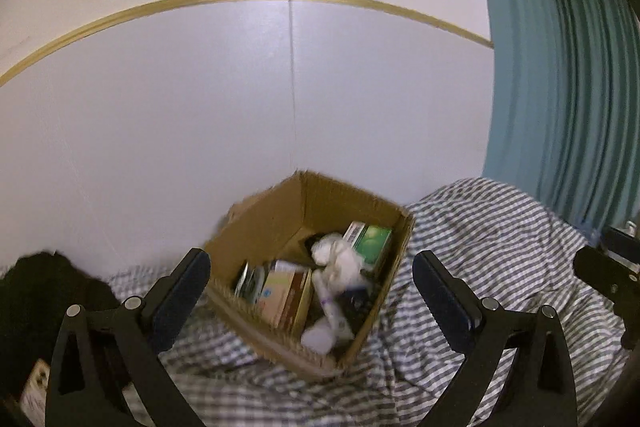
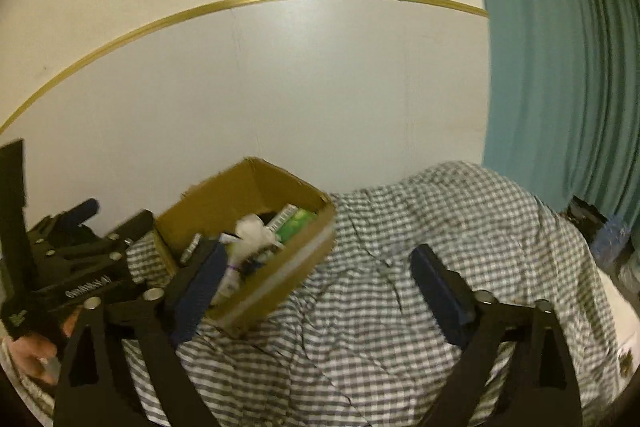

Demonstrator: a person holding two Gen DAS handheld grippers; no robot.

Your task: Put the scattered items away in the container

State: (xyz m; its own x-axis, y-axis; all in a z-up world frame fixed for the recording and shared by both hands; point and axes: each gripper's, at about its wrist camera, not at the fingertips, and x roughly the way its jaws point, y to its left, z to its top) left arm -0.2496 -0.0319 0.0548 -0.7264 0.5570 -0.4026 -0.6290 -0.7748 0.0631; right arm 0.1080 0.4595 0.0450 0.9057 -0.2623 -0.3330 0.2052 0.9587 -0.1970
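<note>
On the bed, up against the white wall, sits the cardboard box [image 1: 280, 223] that's doing duty as the container, resting on a grey-and-white checked bedsheet [image 1: 480, 247]. It already has a fair pile in it: a green carton [image 1: 374, 241], a tan and brown carton [image 1: 286, 297], a wad of white crumpled tissue [image 1: 338, 257], a white tube [image 1: 330, 307] and a few darker bits I can't make out through the blur.

Both grippers are empty. The left gripper [image 1: 312, 291] has its fingers spread wide apart with the box showing in the gap, nothing touching the pads. The right gripper [image 2: 320, 291] is the same, fingers well apart, hanging over bare sheet just beside the box's near corner. No loose item shows on the sheet in either view, so I'd guess the tidying is nearly or fully done.

Handling-wise: the box looks light and a bit floppy, thin corrugated walls with a rough-cut rim [image 1: 256, 327], and it sits on soft bedding so it'll tip or slide if nudged. If it needs moving, I'd pinch 1 wall near a corner where the board is stiffest, or use 2 grippers on opposite walls. The cartons inside are rigid and easy across their narrow faces; the tissue just squashes, and the tube could be slippery.
</note>
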